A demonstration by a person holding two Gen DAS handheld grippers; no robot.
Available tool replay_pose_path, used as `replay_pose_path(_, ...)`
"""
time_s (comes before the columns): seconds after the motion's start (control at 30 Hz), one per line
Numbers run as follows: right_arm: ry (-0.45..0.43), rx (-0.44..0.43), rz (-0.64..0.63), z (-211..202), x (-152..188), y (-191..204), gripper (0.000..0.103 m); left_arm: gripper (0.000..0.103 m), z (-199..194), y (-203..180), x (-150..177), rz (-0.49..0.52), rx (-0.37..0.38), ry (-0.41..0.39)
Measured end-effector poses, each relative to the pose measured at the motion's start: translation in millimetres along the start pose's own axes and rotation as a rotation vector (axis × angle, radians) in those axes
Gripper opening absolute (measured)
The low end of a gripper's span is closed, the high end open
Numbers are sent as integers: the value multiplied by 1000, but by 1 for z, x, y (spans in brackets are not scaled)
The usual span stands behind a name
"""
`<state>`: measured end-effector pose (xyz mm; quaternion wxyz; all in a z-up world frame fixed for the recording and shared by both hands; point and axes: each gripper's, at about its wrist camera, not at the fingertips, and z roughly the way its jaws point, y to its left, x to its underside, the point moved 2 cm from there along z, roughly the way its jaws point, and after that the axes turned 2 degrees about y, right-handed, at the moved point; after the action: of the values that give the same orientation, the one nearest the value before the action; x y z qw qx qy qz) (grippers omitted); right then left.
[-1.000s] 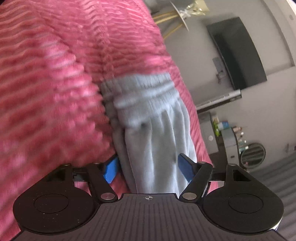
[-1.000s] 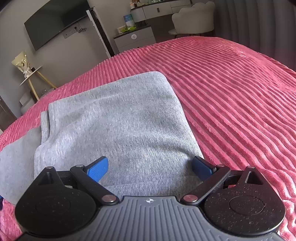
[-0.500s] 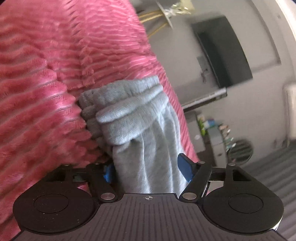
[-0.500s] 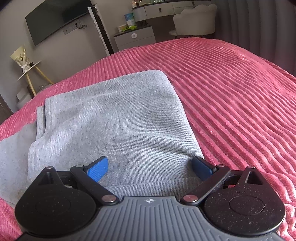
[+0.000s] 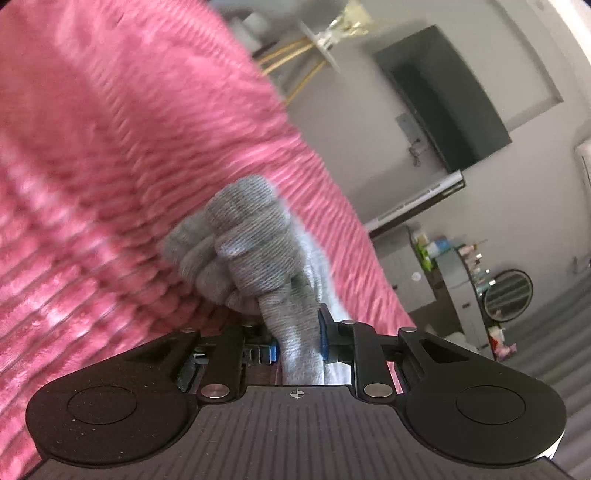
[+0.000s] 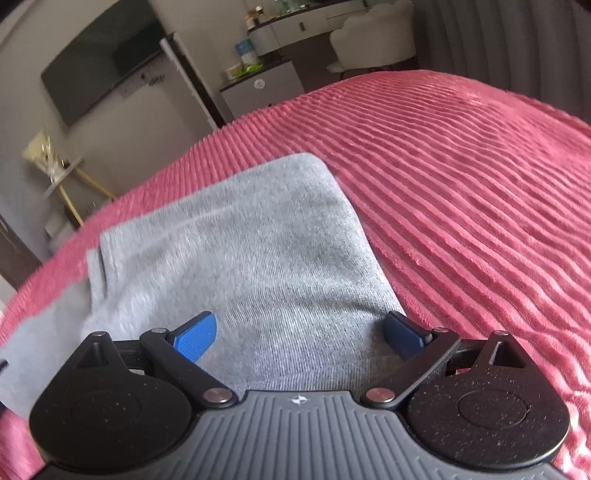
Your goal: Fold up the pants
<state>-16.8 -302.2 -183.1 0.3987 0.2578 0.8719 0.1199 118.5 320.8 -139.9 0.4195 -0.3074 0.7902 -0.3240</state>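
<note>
You are working over a bed covered in a pink, ribbed plush bedspread (image 6: 461, 177). Behind it stands a plain grey wall (image 6: 122, 122) carrying a flat black wall-mounted television (image 6: 99, 85), with a socket plate just beneath it. Beside the bed is a small round side table on slender gold legs (image 6: 68, 184), bearing a pale gold ornament. Farther along you have a white drawer cabinet (image 6: 258, 92) with bottles and boxes on top, then a white dressing table (image 6: 317, 22) with a cream upholstered chair (image 6: 373, 40) drawn up to it. Grey pleated curtains (image 6: 509, 40) hang at the right. A round dark-framed mirror (image 5: 508, 295) shows in the left wrist view. Daylight is soft and even.
</note>
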Motion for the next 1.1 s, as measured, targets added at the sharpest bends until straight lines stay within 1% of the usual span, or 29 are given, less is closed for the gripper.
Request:
replay_pose_path(0.07,-16,-35,62,-7,-2,-7,97,19,-10,-29,4,79,1,-40)
replay_pose_path(0.1,-22,-49,87,-10,-3,-10,97,19,-16,-48,8,136,11,-54)
replay_pose_path(0.13,-29,-61,115,-15,-4,-14,97,19,-21,-72,14,196,31,-67)
replay_pose_path(0.2,-43,-74,161,-22,-5,-20,97,19,-32,-117,32,318,99,-82)
replay_pose_path(0.27,-73,-83,208,-31,-7,-27,97,19,-42,-173,66,488,169,-83)
replay_pose_path(0.33,-112,-65,233,-41,-9,-31,97,20,-45,-223,109,634,243,-50)
replay_pose_path(0.4,-171,-28,233,-54,-11,-33,97,20,-39,-258,159,753,317,7)
replay_pose_path(0.43,-197,-13,230,-60,-12,-34,97,21,-31,-273,189,802,346,48)
replay_pose_path(0.47,-224,8,216,-65,-13,-34,97,24,-22,-282,214,834,356,94)
replay_pose_path(0.5,-247,28,196,-70,-14,-33,97,31,-11,-289,239,858,357,148)
replay_pose_path(0.53,-260,39,181,-73,-14,-34,97,35,6,-294,271,873,345,217)
replay_pose_path(0.57,-266,36,168,-75,-14,-34,97,45,20,-294,295,871,326,269)
replay_pose_path(0.6,-263,28,166,-75,-14,-35,97,60,37,-291,325,878,296,346)
replay_pose_path(0.63,-255,21,171,-74,-14,-37,97,65,50,-286,347,900,254,420)
replay_pose_path(0.67,-249,23,176,-73,-14,-39,97,66,62,-279,371,950,179,502)
replay_pose_path(0.7,-243,32,186,-71,-14,-41,97,64,64,-272,386,1013,133,530)
replay_pose_path(0.73,-235,35,199,-69,-15,-44,97,65,55,-269,393,1087,145,505)
replay_pose_path(0.77,-221,30,215,-67,-15,-47,97,68,40,-271,392,1147,173,498)
replay_pose_path(0.8,-207,22,234,-64,-15,-51,97,78,28,-274,387,1159,204,519)
replay_pose_path(0.83,-195,6,244,-62,-14,-52,97,84,17,-275,379,1142,237,530)
replay_pose_path(0.87,-178,-11,256,-59,-13,-53,97,94,2,-274,368,1098,268,524)
replay_pose_path(0.9,-164,-20,267,-57,-12,-53,97,96,-12,-271,355,1044,296,506)
replay_pose_path(0.93,-152,-30,275,-54,-10,-52,97,96,-27,-265,340,977,335,480)
replay_pose_path(0.97,-139,-47,274,-52,-10,-50,97,96,-38,-258,328,933,346,459)
replay_pose_path(1.0,-129,-73,251,-50,-10,-46,97,96,-48,-251,318,897,346,427)
replay_pose_path(1.03,-122,-96,197,-50,-9,-37,97,97,-54,-246,304,871,336,382)
replay_pose_path(1.07,-119,-101,121,-50,-9,-25,97,97,-62,-238,294,852,302,330)
replay_pose_path(1.1,-122,-102,30,-51,-8,-10,97,97,-60,-232,281,829,264,293)
